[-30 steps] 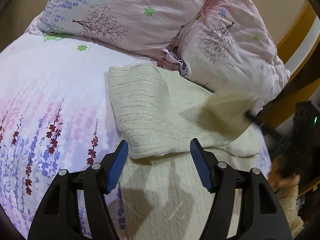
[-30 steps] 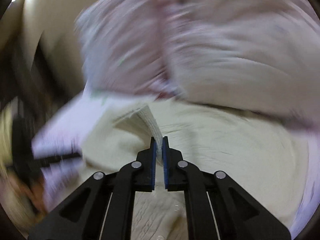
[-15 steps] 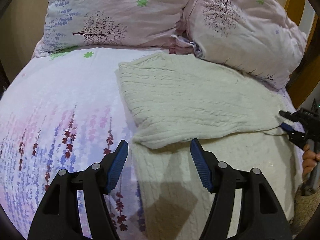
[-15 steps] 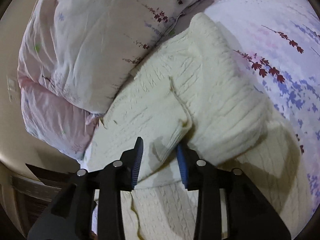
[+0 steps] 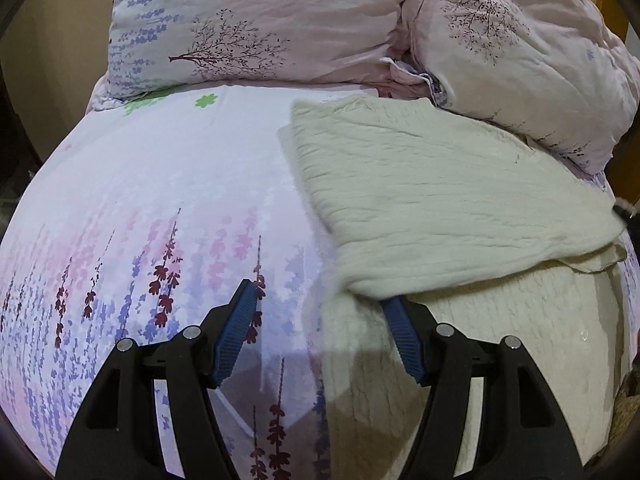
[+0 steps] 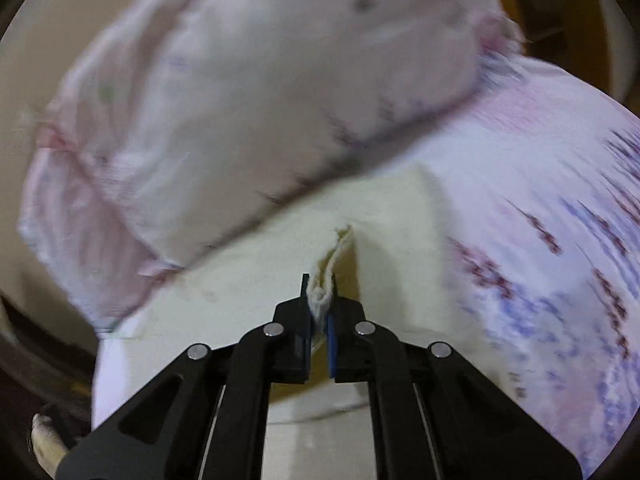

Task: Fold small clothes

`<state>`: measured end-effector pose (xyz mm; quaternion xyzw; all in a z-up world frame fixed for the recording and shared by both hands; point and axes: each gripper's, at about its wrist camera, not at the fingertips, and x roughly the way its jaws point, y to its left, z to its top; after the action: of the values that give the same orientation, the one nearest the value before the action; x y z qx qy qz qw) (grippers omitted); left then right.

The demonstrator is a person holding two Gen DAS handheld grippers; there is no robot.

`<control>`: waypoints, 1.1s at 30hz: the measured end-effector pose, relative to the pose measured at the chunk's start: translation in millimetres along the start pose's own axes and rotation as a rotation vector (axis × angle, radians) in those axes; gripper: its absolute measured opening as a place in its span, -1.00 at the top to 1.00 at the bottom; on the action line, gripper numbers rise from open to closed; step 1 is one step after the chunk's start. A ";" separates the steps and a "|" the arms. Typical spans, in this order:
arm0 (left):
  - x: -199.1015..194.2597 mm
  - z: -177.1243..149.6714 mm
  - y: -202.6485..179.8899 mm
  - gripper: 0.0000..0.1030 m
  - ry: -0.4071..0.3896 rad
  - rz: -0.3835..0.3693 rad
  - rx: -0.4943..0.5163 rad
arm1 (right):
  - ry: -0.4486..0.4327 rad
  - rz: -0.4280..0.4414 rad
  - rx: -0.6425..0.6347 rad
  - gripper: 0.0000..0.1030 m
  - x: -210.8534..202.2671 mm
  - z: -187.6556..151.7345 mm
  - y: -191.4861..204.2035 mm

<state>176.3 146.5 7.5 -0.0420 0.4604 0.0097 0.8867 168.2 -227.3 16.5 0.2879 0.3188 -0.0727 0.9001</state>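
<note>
Sweater (image 5: 440, 184) edge (cream knit) in clamped right claw (image 6: 320, 304); left claw (image 5: 324, 336) apart, empty

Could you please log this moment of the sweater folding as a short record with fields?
surface: bed with floral sheet
garment: cream knit sweater, one part folded over the rest
left gripper: open, low at the folded edge, holding nothing
right gripper: shut on a bunched edge of the sweater
background: two pink pillows behind the sweater
view quality: right wrist view blurred
</note>
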 end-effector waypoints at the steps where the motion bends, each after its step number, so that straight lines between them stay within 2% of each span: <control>1: 0.0 0.1 0.3 -0.27 0.000 -0.001 0.000 | 0.038 -0.029 0.026 0.89 8.1 -1.8 -8.7; 4: -0.2 0.4 -0.4 -0.27 0.000 0.000 -0.001 | 0.099 -0.058 0.026 0.89 19.1 -8.2 -14.9; 13: -5.1 -3.2 16.0 -0.30 -0.005 0.022 -0.074 | 0.082 -0.083 0.020 0.89 5.4 -13.9 -20.3; 19: -13.7 -13.7 27.1 -0.35 -0.014 0.004 -0.103 | 0.087 -0.099 -0.021 0.87 5.5 -15.8 -15.2; 22: -23.0 -20.0 34.2 -0.42 -0.021 -0.011 -0.121 | 0.078 -0.109 -0.037 0.66 -3.4 -15.8 -15.2; 25: -35.4 -22.6 38.8 -0.42 -0.043 -0.007 -0.130 | 0.007 -0.129 -0.019 0.45 -22.9 -9.6 -19.8; 26: -38.4 -21.6 38.0 -0.42 -0.056 -0.006 -0.129 | -0.031 -0.151 -0.021 0.29 -30.3 -6.7 -19.6; 27: -42.4 -20.0 35.5 -0.42 -0.076 -0.009 -0.124 | -0.061 -0.163 -0.036 0.23 -34.9 -4.7 -17.4; 28: -46.7 -16.9 29.0 -0.42 -0.104 -0.028 -0.107 | -0.076 -0.154 -0.068 0.23 -37.2 -3.0 -12.3; 30: -50.5 -11.6 12.9 -0.44 -0.138 -0.070 -0.064 | -0.045 -0.101 -0.103 0.23 -33.8 -2.0 -4.0; 31: -49.9 -8.5 0.0 -0.45 -0.144 -0.102 -0.034 | -0.011 -0.058 -0.128 0.23 -28.8 -2.7 2.4; 33: -45.4 -4.2 -22.0 -0.45 -0.137 -0.158 0.014 | 0.022 -0.041 -0.169 0.23 -21.3 -4.6 11.0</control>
<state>148.0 125.2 43.7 -0.0712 0.3939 -0.0605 0.9144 152.5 -216.8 31.9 0.2052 0.3395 -0.0610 0.9159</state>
